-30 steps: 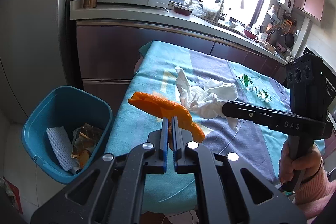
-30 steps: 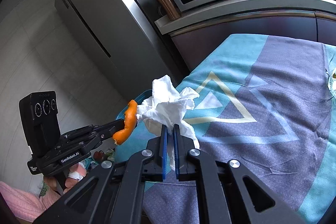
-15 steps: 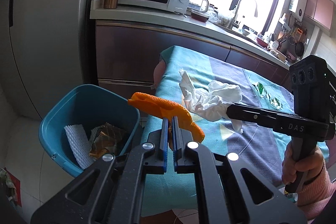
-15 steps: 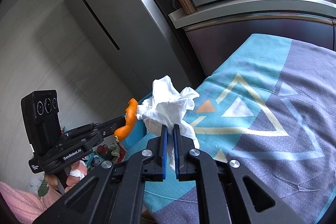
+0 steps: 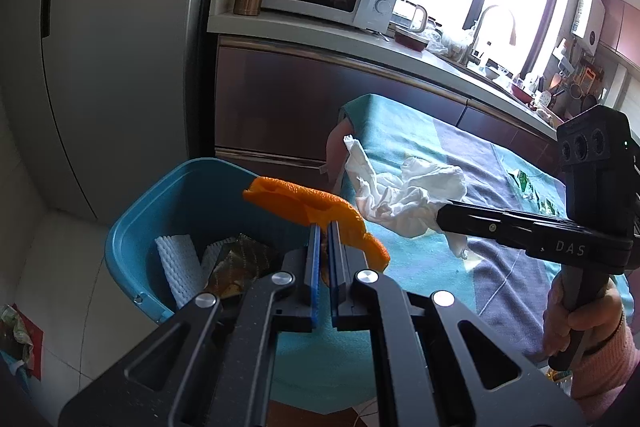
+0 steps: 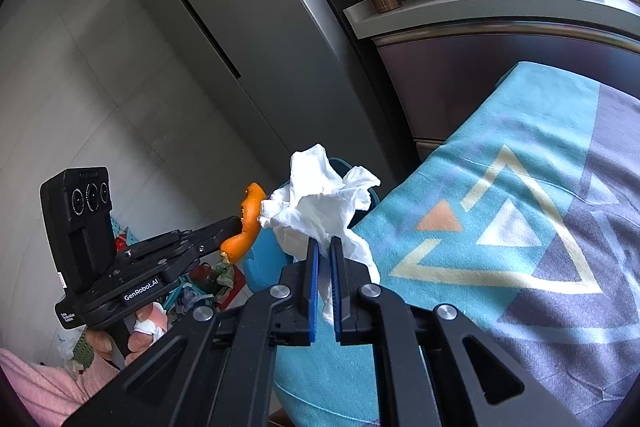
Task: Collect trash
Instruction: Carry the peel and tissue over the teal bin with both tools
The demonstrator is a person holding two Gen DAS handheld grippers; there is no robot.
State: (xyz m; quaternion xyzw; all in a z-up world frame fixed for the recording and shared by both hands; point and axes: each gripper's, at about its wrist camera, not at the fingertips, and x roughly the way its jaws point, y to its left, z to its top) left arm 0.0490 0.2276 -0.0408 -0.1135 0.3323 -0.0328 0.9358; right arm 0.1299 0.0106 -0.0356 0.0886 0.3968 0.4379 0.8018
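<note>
Your left gripper (image 5: 324, 227) pinches the orange peel (image 5: 316, 205), your right gripper (image 6: 324, 245) the tissue (image 6: 320, 203) — release short of the blue bin (image 5: 132, 235) and both hit the floor.

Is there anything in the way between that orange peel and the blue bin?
Nothing visible. The orange peel, clamped by the left gripper, hangs at the rim of the open blue bin. The right gripper holds the tissue off to the side.
</note>
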